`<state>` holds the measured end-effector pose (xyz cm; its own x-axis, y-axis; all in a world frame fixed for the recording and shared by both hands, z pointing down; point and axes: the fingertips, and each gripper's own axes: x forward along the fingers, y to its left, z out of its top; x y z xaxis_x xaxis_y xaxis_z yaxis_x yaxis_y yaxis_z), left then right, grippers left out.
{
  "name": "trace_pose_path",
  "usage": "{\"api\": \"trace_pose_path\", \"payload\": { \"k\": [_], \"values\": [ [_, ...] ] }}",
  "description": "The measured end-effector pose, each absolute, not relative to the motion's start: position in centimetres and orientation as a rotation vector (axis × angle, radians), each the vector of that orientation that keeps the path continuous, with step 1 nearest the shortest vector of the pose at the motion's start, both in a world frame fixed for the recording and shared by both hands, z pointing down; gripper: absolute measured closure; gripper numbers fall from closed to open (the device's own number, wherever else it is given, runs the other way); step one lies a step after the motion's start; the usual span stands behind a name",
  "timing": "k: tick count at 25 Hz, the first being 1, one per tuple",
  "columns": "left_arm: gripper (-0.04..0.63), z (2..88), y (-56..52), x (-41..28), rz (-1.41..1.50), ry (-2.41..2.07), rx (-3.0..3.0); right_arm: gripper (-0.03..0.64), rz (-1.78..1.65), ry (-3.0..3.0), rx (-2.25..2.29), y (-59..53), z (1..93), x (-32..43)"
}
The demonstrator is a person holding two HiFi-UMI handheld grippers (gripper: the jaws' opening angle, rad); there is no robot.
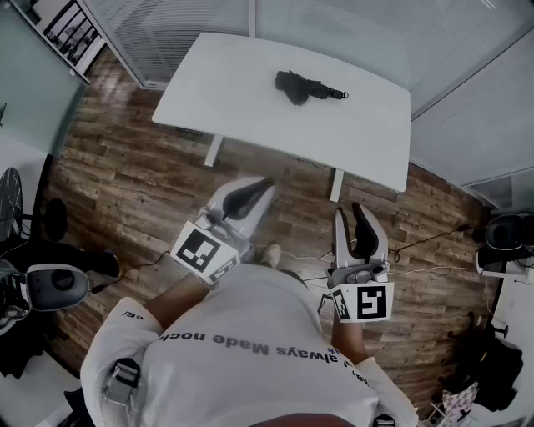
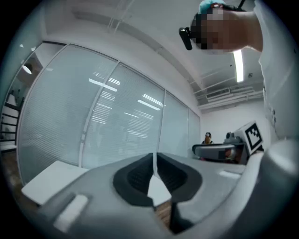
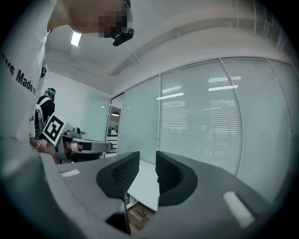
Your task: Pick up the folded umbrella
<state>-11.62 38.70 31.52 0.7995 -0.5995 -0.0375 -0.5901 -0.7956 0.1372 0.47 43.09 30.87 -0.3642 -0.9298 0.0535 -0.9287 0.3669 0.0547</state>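
Note:
The folded black umbrella (image 1: 304, 86) lies on the far middle of a white table (image 1: 225, 92), its handle pointing right. Both grippers are held level over the wooden floor, well short of the table and apart from the umbrella. My left gripper (image 1: 259, 187) (image 2: 153, 161) is shut with its dark pads touching and nothing between them. My right gripper (image 1: 351, 213) (image 3: 147, 161) is open by a narrow gap with nothing in it. Neither gripper view shows the umbrella; each catches only a corner of the table (image 2: 51, 179) (image 3: 145, 186).
Glass partition walls with blinds (image 1: 350, 25) stand behind the table. An office chair (image 1: 54, 283) is at the left, and a black chair (image 1: 505, 233) with cables on the floor at the right. Another person (image 2: 207, 137) is far off in the background.

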Motion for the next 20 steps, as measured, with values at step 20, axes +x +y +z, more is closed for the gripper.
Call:
{"api": "trace_pose_path", "payload": {
  "k": [20],
  "values": [
    [0.568, 33.2, 38.7, -5.2, -0.088, -0.948, 2.837, 0.502, 0.021, -2.537, 1.739, 42.7, 32.2, 6.9]
  ]
}}
